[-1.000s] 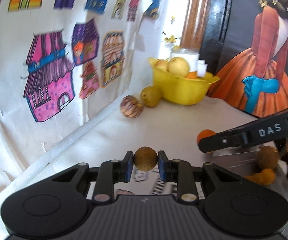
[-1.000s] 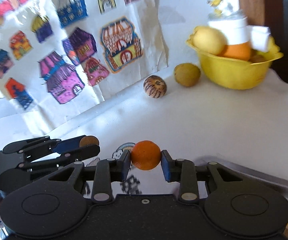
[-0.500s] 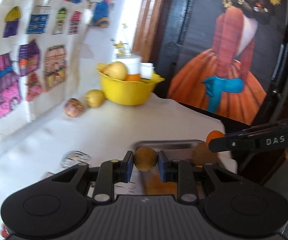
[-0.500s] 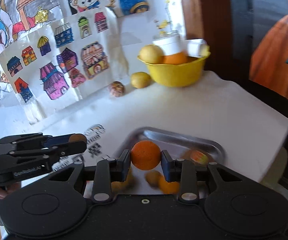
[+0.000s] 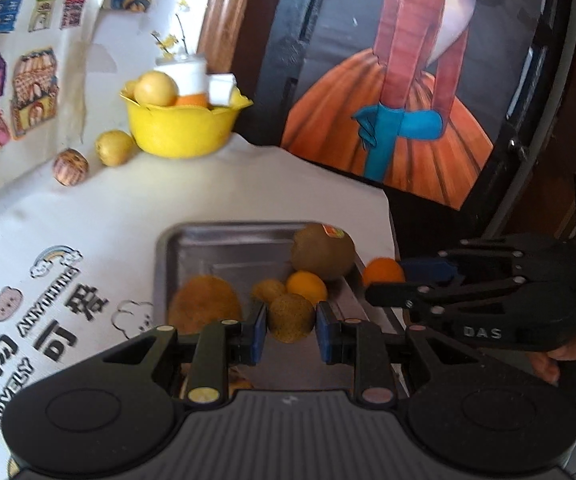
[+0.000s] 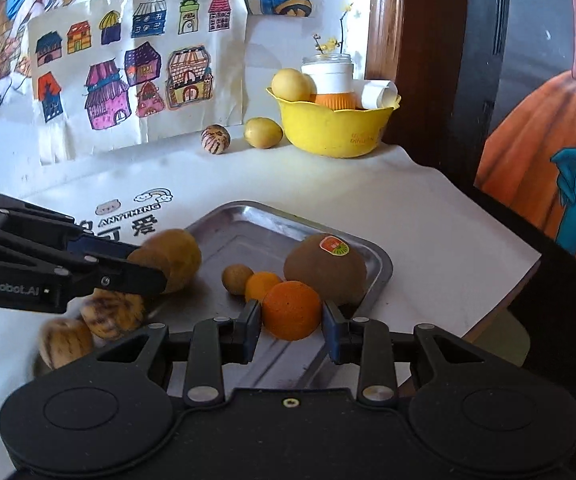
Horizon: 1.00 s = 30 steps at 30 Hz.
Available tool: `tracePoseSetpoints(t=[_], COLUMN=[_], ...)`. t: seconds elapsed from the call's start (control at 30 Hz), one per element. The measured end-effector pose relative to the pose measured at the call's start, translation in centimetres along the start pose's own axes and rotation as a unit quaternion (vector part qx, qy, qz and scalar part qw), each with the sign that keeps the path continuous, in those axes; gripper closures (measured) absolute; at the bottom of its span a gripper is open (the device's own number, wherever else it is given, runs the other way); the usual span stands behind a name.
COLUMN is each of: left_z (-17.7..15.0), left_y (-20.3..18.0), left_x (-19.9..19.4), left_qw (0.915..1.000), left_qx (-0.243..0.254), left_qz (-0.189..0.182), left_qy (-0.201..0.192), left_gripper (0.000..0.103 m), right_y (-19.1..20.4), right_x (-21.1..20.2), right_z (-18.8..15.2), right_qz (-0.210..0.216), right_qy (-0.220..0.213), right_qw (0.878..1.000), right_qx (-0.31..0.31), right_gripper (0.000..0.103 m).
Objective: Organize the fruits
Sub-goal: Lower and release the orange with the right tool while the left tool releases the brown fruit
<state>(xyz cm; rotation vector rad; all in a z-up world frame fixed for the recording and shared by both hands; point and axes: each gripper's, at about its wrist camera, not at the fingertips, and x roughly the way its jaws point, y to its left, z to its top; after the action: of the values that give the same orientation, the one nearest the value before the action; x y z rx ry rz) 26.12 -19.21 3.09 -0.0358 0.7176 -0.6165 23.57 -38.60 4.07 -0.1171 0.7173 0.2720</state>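
Note:
My left gripper point(image 5: 291, 330) is shut on a small brown-green round fruit point(image 5: 291, 316), held just above the near part of a steel tray point(image 5: 224, 229). My right gripper point(image 6: 291, 324) is shut on a small orange point(image 6: 291, 308) over the tray's point(image 6: 383, 268) near right side. In the tray lie a large brown kiwi-like fruit with a sticker point(image 6: 323, 270), a small orange fruit point(image 6: 262, 284), a small brown one point(image 6: 238, 278) and a bigger tan one point(image 6: 186, 254). The right wrist view shows the left gripper point(image 6: 144, 270) in front of that tan fruit.
A yellow bowl point(image 6: 331, 132) of fruit with a white jar stands at the back by the wall, a yellow fruit point(image 6: 263, 132) and a striped one point(image 6: 215, 139) beside it. Two striped fruits point(image 6: 108, 316) lie left of the tray. The table edge point(image 6: 499, 280) runs close on the right.
Both grippers have swung away from the poster wall and the bowl and come over the steel tray, each still shut on its fruit. The tray's fruits have come into view.

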Motion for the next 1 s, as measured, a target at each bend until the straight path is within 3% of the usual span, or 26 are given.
tracePoseSetpoints(t=[0.57,1.0], left_z=[-0.3,-0.1], left_y=[-0.4,-1.0], left_x=[4.7,5.8], left_qw=[0.9983,0.9973], left_qx=[-0.013,0.009], left_qz=[0.018,0.036], left_qy=[0.054,0.063], left_gripper=[0.074,0.074], right_y=[0.4,1.4], right_x=[1.8,2.4], right_z=[-2.3,-2.8], right_qz=[-0.023,-0.033], right_qy=[-0.002,-0.004], right_qw=[0.996,0.991], right_qx=[-0.08,-0.129], right_gripper=[0.068,0.068])
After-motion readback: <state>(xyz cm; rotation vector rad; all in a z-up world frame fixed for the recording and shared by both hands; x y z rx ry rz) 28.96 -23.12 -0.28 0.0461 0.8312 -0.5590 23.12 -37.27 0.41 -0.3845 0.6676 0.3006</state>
